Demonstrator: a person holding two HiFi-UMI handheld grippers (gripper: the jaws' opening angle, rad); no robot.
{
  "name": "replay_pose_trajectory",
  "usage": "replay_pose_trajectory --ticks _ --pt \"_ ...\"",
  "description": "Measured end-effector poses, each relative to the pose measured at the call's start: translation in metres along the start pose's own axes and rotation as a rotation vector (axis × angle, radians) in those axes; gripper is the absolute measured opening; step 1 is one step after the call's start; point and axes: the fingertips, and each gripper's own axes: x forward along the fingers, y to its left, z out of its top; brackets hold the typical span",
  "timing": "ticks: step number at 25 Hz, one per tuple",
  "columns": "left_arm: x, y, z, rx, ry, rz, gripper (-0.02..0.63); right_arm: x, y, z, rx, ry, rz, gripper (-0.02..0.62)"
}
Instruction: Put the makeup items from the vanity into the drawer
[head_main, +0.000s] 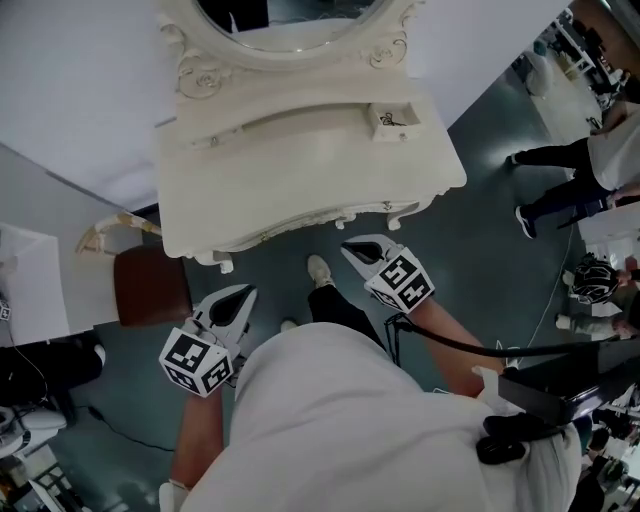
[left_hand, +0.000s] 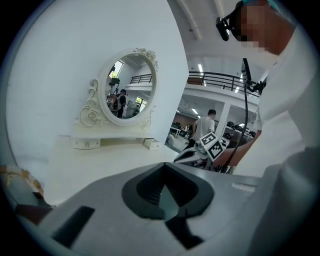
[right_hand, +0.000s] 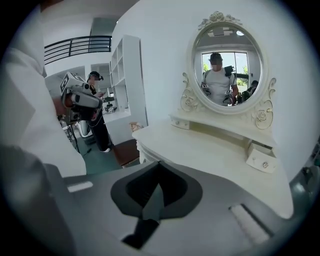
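The white vanity (head_main: 300, 170) stands ahead of me under its oval mirror (head_main: 290, 20). Its top shows no loose makeup items. On the upper shelf at the right, a small drawer (head_main: 397, 118) is pulled out, with dark shapes inside that are too small to identify. That drawer (right_hand: 261, 159) also shows in the right gripper view. My left gripper (head_main: 245, 292) hangs below the vanity's front edge, shut and holding nothing. My right gripper (head_main: 350, 248) is just under the front edge, shut and also holding nothing. The jaws meet at the tips in both gripper views.
A brown-seated chair (head_main: 150, 285) stands left of the vanity. My own shoe (head_main: 319, 270) is on the dark floor in front of the vanity. Other people (head_main: 590, 150) stand at the right. A white wall runs behind the mirror.
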Motion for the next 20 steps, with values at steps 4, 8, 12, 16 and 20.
replay_pose_trajectory --ticks 4,8,12,16,20 --pt "-0.014 -0.013 -0.014 0.009 0.000 -0.025 -0.002 -0.009 0.043 -0.003 0.010 -0.029 0.003 0.000" --pt "-0.024 -0.025 -0.019 0.029 -0.010 -0.050 -0.002 -0.015 0.074 -0.002 0.016 -0.052 0.011 0.000" --pt "-0.030 -0.035 -0.022 0.042 -0.019 -0.068 -0.002 -0.019 0.094 -0.002 0.008 -0.058 0.014 0.000" --pt "-0.036 -0.039 -0.025 0.042 -0.015 -0.077 -0.002 -0.021 0.105 0.003 0.003 -0.071 0.013 0.000" --pt "-0.044 -0.040 -0.025 0.051 -0.014 -0.076 -0.002 -0.019 0.115 0.010 -0.006 -0.082 0.017 0.000"
